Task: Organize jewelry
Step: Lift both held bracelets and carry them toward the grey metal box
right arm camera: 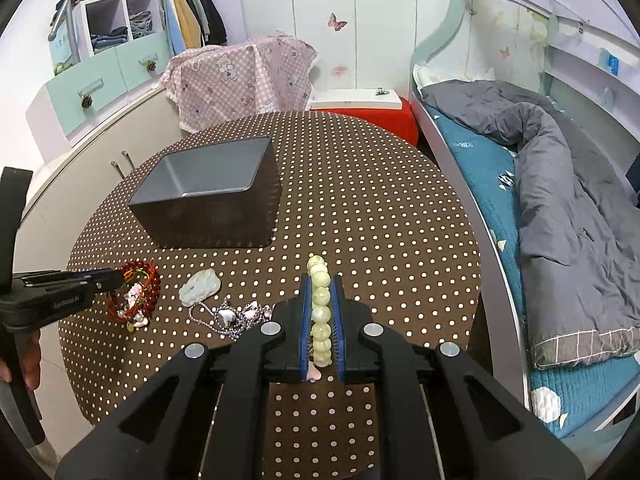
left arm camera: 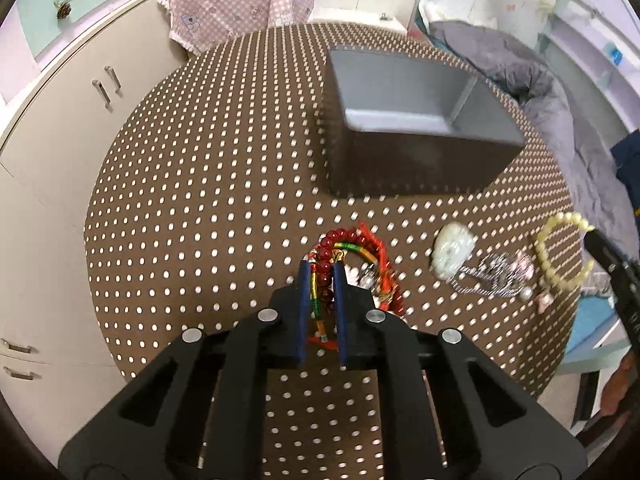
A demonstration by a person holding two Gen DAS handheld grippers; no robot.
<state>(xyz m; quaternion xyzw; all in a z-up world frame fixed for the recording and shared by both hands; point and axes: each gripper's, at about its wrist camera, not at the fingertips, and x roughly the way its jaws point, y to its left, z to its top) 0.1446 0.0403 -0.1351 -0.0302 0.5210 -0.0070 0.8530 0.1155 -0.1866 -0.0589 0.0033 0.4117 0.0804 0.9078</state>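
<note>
— Where's the red bead bracelet (left arm camera: 347, 242)?
— On the dotted table (left arm camera: 200, 200), pinched between the left gripper's (left arm camera: 323, 270) pads.
— And the pale bead bracelet (right arm camera: 320, 312)?
— Clamped in the right gripper (right arm camera: 321, 284), near the pendant (right arm camera: 199, 288); the grey box (right arm camera: 208, 196) stands beyond.

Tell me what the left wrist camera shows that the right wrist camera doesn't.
Only the left wrist view shows the divider inside the grey box and the left tongs clamping the red bead bracelet. Only the right wrist view shows the right tongs clamping the pale green bead bracelet, the bed and wardrobe. Both show the jade pendant and silver chain.
</note>
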